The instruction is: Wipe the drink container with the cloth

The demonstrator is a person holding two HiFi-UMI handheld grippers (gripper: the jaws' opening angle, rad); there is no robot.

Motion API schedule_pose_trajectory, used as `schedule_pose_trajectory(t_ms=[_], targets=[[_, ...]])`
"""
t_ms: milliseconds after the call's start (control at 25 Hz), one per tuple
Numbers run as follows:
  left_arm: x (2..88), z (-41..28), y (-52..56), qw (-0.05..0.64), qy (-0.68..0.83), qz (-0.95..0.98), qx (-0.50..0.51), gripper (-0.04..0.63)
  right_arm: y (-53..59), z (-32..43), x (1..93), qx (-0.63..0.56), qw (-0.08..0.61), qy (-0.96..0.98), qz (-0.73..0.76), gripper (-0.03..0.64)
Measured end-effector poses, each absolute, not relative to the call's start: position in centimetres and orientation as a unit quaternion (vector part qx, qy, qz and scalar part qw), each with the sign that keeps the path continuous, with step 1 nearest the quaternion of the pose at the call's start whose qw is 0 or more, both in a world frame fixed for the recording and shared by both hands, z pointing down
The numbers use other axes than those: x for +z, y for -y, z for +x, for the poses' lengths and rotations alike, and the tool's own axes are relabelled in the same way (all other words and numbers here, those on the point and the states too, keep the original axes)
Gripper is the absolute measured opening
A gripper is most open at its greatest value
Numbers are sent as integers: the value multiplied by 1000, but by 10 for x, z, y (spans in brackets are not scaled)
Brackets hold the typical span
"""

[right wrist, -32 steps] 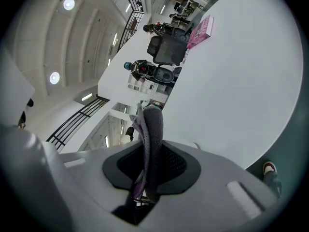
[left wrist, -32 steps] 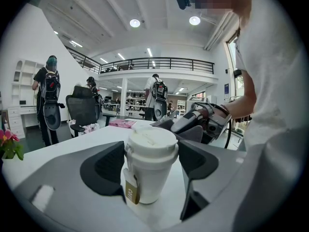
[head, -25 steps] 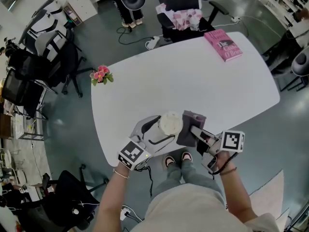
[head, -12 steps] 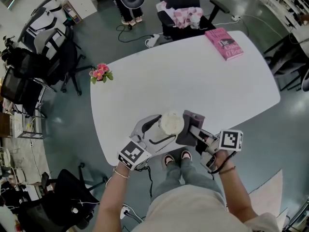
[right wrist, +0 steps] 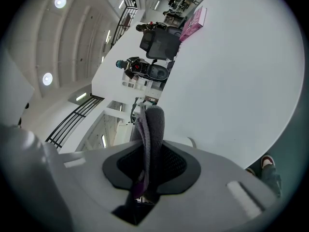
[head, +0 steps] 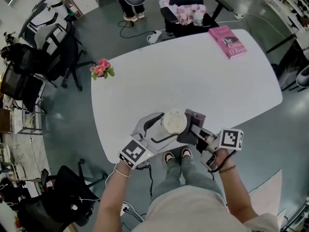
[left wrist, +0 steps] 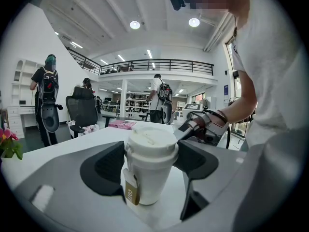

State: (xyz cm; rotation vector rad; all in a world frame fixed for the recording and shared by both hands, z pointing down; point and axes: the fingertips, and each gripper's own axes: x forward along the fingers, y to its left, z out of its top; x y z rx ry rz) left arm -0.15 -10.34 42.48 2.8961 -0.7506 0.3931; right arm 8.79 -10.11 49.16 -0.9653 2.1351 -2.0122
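Observation:
A white paper cup [head: 174,122] with a white lid sits between the two dark pads of my left gripper [head: 161,128] at the table's near edge. In the left gripper view the pads press on both sides of the cup [left wrist: 152,144] just under its lid, and a small brown tag hangs on its side. My right gripper [head: 198,132] is shut on a folded grey cloth [head: 191,125], which is right beside the cup's right side. In the right gripper view the cloth [right wrist: 149,134] stands up out of the shut jaws. Whether cloth and cup touch I cannot tell.
The white table [head: 193,81] stretches away from me. A pink book [head: 228,41] lies at its far right corner. Pink flowers [head: 101,69] are at the far left edge. An office chair with a pink bundle [head: 182,9] stands behind the table.
Cup, cloth and both grippers keep their places relative to each other. Only the head view has shifted slightly.

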Motion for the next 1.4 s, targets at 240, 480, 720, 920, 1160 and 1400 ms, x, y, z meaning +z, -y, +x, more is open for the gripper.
schedule_pose_trajectory(t_ms=[240,480,720,920,1160,1400], targets=[[424,-2,103,62,247,958,130,353,101,86,497,-656,21,-685,-314,67],[424,-2,103,63,247,958,130,353,101,84,503,-660,16,-682,-316,67],[422,-2,103,64,246,958,130,353,101,84,510,-665,10,-677,-317,67],[423,-3,103,66,246,958,129,353,102,81,516,-666,6,-676,-315,67],[423,-3,102,63,242,959,131,353,103,78,524,-671,1,-671,-314,67],[421,-4,101,85,251,956,126,353,104,75,534,-671,-11,-670,-317,67]])
